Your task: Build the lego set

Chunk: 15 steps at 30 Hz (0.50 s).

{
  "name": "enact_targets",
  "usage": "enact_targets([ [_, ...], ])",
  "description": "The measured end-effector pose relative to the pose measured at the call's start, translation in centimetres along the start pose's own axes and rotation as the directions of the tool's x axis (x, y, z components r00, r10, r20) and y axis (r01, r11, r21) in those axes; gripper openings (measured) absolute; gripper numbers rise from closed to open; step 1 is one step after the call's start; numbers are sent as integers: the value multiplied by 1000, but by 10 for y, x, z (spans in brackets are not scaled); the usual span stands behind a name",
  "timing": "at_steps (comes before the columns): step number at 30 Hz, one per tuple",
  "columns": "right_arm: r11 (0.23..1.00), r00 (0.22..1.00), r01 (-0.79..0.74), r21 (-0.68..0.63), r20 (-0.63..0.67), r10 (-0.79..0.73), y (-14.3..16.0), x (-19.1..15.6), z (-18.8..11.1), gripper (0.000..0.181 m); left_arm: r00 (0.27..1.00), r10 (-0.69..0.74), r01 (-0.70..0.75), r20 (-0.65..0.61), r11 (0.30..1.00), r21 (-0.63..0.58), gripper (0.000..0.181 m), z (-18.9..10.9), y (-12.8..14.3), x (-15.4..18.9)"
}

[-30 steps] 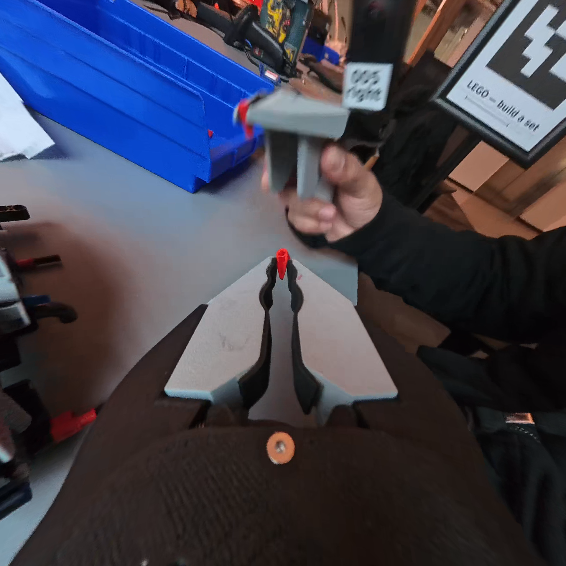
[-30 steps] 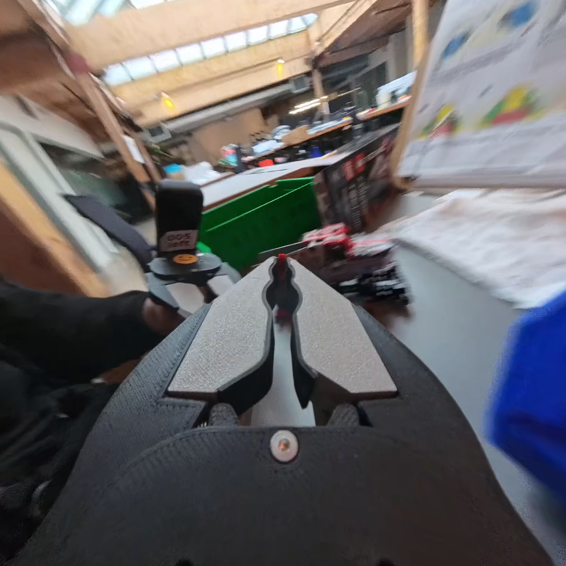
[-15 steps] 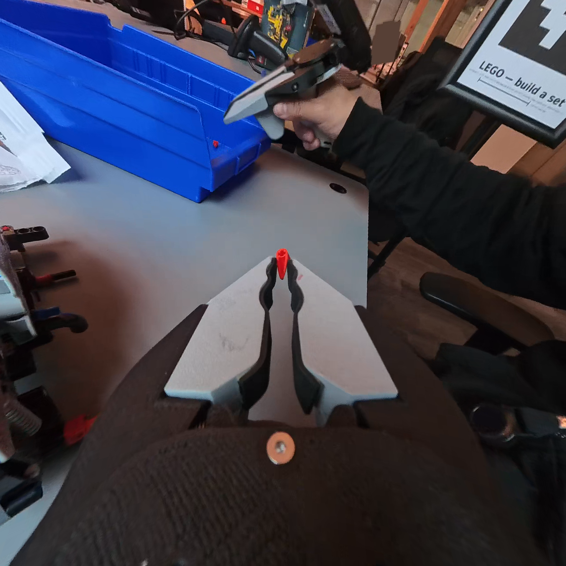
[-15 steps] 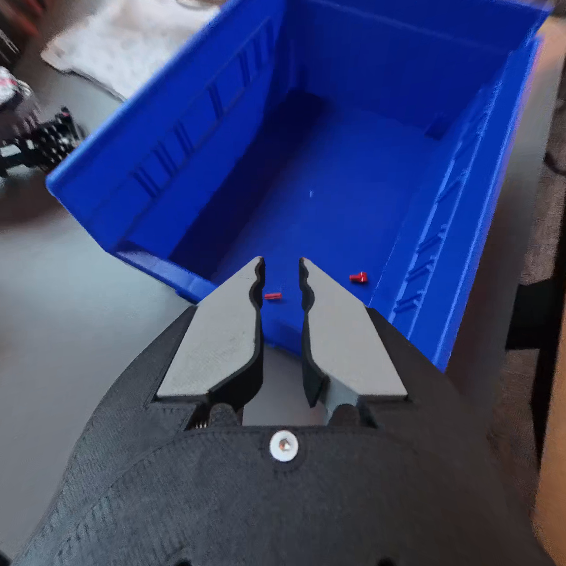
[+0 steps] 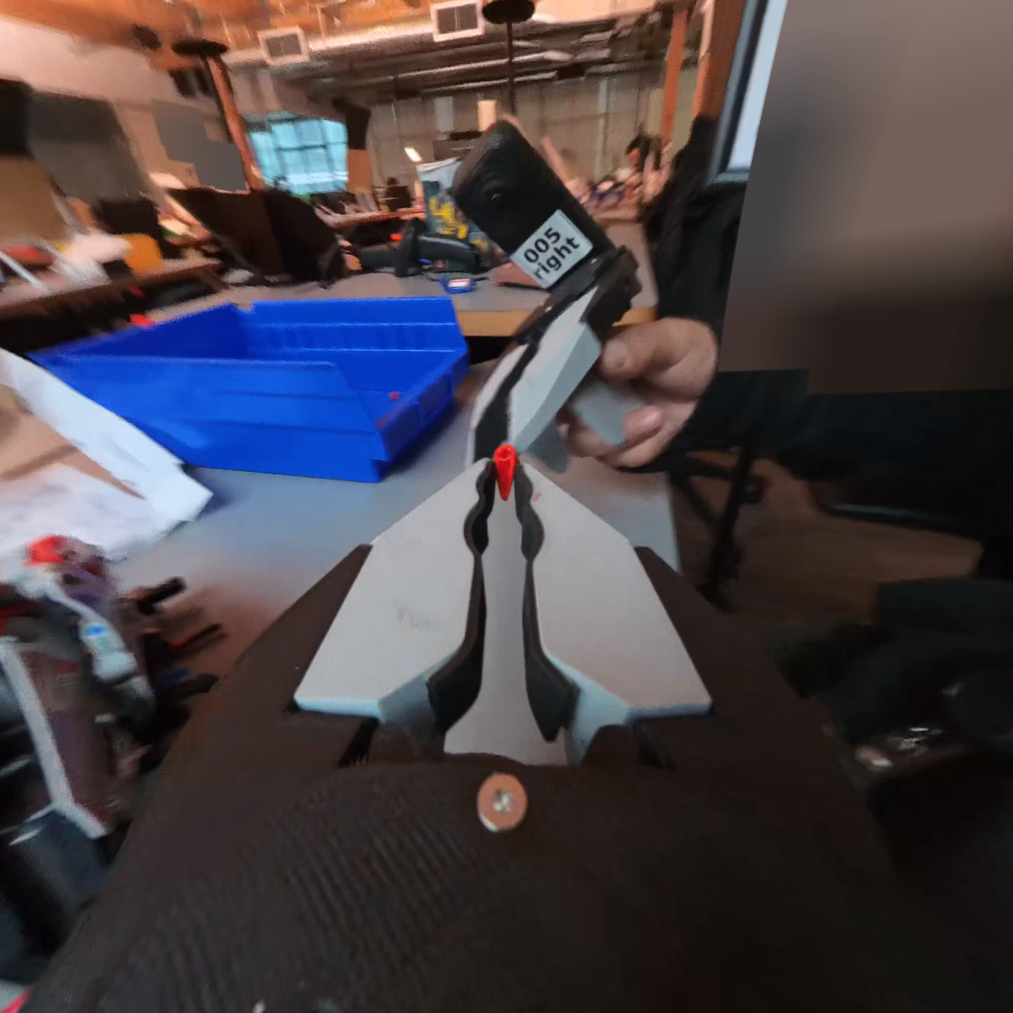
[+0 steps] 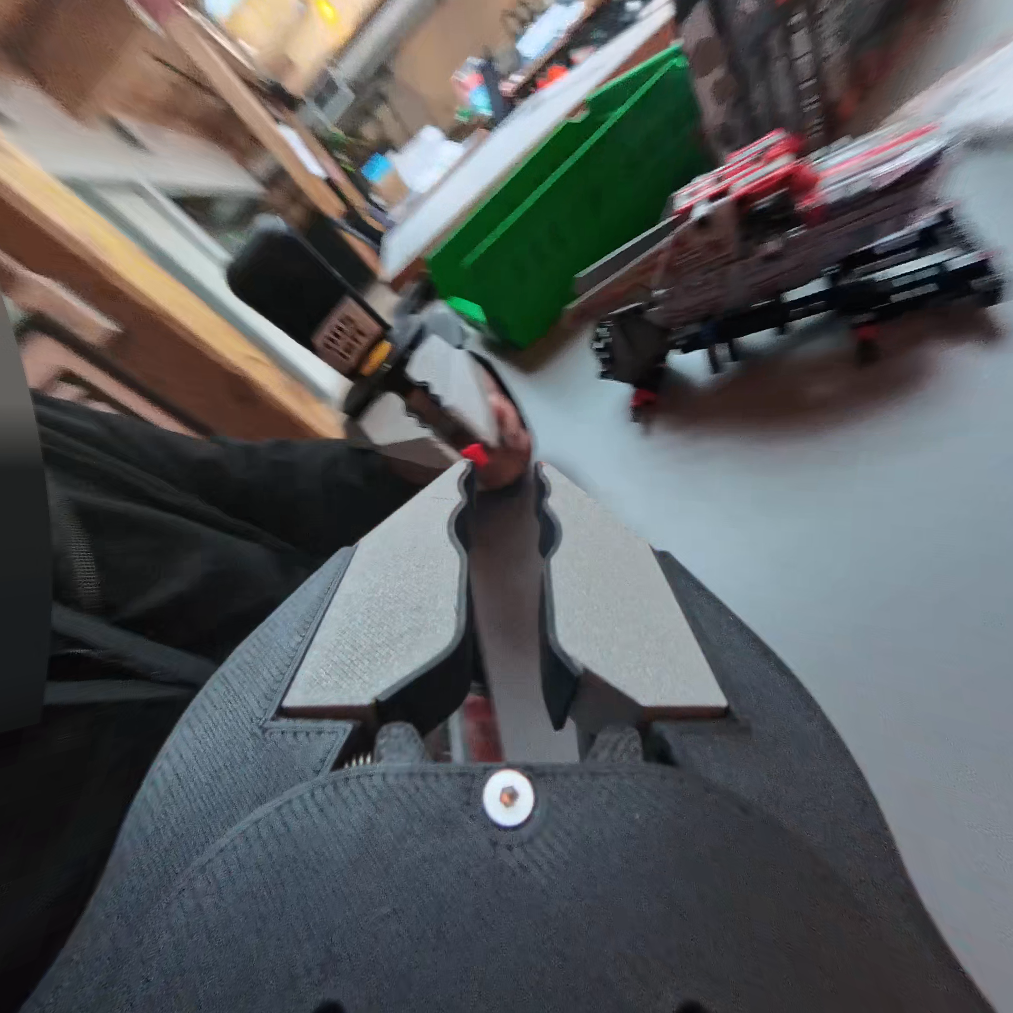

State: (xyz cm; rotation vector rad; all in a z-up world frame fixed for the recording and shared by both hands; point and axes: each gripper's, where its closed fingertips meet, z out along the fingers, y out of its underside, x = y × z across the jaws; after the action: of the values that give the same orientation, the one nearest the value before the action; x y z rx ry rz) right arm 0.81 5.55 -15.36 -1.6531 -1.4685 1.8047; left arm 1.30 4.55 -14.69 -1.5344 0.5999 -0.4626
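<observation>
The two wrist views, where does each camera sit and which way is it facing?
Left wrist view: sits on the left tool, which pinches a red peg; faces the blue bin and right tool in a hand.
Right wrist view: sits on the open right tool; faces the left tool, green bin and lego model.
Shared: both tools, peg, grey table.

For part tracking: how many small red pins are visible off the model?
2. Held pin: clamped in the left gripper. Loose pin: inside the blue bin, near its right wall. Others may be hidden there.
</observation>
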Motion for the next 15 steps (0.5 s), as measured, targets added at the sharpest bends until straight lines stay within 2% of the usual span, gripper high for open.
enact_targets([
  [2,995,988,-98,8,119,97,2,-12,5,18,983,158,-154,96,987,-44,4,-1,4,-8],
  [4,992,983,-125,-5,135,124,7,-12,8,15,960,249,-244,127,968,-56,4,-2,5,-7],
  [10,984,975,-176,-1,139,174,6,-8,14,6,927,348,-337,136,936,-102,4,3,11,-3],
  [13,987,980,-163,10,119,161,4,-4,14,7,923,350,-335,158,935,-114,4,4,12,-6],
  [15,988,985,-145,58,108,138,-8,-3,9,6,919,340,-323,199,940,-111,6,2,10,-12],
])
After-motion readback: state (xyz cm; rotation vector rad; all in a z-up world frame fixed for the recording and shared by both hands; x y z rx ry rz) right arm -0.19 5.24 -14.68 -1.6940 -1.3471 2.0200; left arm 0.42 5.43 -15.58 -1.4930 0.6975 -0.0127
